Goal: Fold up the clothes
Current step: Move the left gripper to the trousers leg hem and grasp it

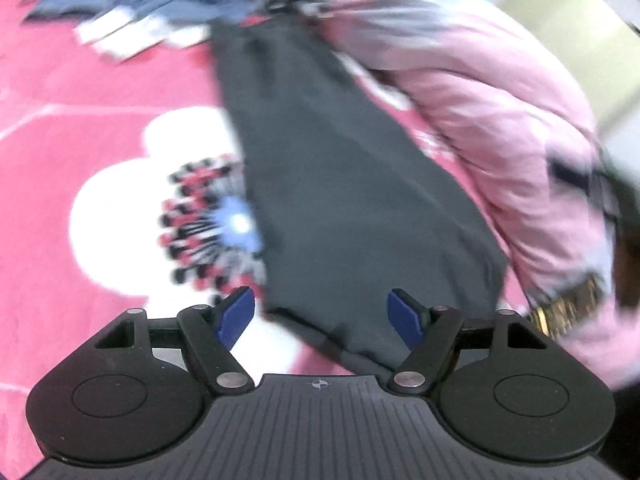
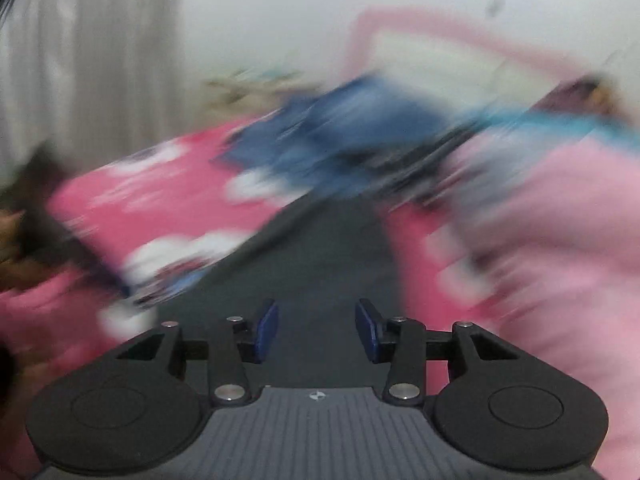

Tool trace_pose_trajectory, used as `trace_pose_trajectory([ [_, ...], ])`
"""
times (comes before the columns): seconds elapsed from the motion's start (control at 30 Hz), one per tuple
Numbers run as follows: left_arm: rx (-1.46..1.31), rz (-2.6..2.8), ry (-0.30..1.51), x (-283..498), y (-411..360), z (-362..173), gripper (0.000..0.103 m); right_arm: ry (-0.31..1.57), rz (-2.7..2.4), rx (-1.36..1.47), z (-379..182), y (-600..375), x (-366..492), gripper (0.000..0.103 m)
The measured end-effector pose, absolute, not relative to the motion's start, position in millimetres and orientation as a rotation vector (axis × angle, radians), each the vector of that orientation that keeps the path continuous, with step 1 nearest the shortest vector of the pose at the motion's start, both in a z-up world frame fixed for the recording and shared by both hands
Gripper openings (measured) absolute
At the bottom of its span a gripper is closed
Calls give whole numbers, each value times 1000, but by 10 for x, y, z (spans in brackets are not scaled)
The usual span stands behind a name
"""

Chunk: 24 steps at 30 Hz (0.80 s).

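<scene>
Left gripper (image 1: 322, 314) agape over dark garment (image 1: 340, 184), right gripper (image 2: 317, 330) likewise

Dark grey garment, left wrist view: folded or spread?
Folded, it seems: the dark grey garment lies as one long narrow strip on the pink bedspread, edges straight, beside the pink quilt. Layer count cannot be told; the view is blurred.

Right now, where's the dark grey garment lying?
In the left wrist view the dark grey garment stretches up the middle of the pink bedspread, its near end between the open left gripper fingers, with the pale pink garment on its right.
</scene>
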<state>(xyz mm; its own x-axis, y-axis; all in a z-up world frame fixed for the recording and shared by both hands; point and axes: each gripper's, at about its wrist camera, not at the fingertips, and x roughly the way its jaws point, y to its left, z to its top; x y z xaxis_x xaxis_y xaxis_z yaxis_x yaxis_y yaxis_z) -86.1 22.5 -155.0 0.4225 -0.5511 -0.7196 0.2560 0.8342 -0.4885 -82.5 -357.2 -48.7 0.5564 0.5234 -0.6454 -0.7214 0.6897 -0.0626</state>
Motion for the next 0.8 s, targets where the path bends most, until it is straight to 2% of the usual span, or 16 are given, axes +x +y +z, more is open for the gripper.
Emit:
trace_pose_trajectory([
  [0.13, -348, -453, 1043, -775, 259, -1663, 67, 761, 897, -436, -1082, -3185, -1131, 38],
  [0.17, -353, -438, 1050, -753, 267, -1691, 67, 784, 921, -471, -1189, -3128, -1189, 30],
  [0.3, -363, -387, 1070, -689, 290, -1788, 65, 1001, 1029, -423, -1477, -3161, -1312, 28],
  [0.4, -355, -400, 1070, -695, 288, -1786, 62, 995, 1097, -434, -1391, -3242, -1465, 29],
  [0.5, -395, -414, 1077, -677, 316, -1782, 56, 934, 1067, -454, -1280, -3268, -1490, 37],
  [0.63, -418, -415, 1103, -631, 281, -1836, 47, 952, 1045, -438, -1354, -3205, -1505, 38],
  [0.8, -428, -424, 1108, -669, 234, -1792, 45, 920, 1025, -485, -1385, -3088, -1639, 37],
])
